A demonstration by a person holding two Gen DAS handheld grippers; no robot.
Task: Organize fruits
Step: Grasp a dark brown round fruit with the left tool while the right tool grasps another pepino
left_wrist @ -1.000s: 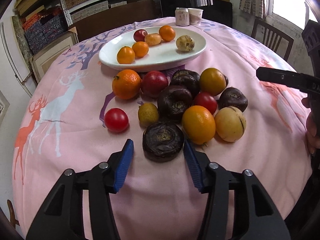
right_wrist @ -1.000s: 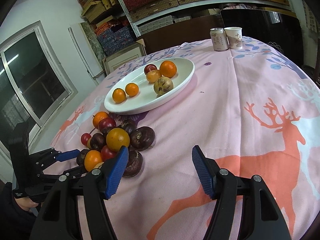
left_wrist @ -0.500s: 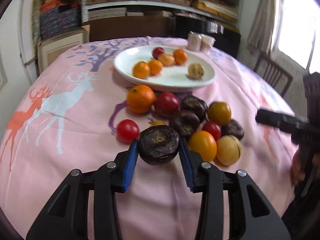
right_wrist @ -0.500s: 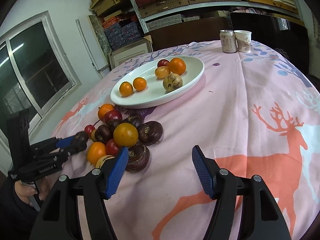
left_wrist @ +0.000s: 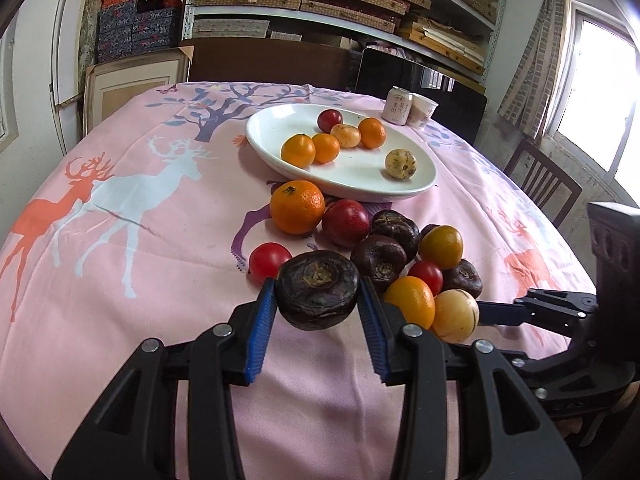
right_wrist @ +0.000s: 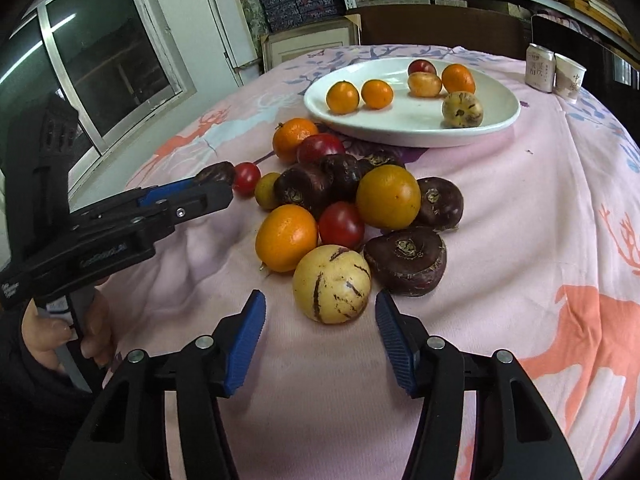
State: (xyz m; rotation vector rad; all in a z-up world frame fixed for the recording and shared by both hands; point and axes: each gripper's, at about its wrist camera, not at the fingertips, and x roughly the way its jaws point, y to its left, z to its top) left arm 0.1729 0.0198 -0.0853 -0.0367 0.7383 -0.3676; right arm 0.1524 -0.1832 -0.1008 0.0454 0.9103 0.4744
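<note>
Left wrist view: the left gripper (left_wrist: 318, 306) pinches a dark purple-brown, flattened round fruit (left_wrist: 318, 294) above the pink deer-print tablecloth (left_wrist: 140, 240), near the table's front edge. The right gripper (right_wrist: 320, 326), jaws just closing, stands apart around a pale yellow, purple-streaked fruit (right_wrist: 331, 284), pads not touching.

Can (left_wrist: 397, 105) and paper cup (left_wrist: 422, 109) print too small to read. Left gripper (right_wrist: 216, 178) hides most of its dark fruit (right_wrist: 218, 172) in the right wrist view. Small yellow fruit (right_wrist: 267, 191) half hidden behind the pile; chair (left_wrist: 540, 184) partly hidden by the table.
</note>
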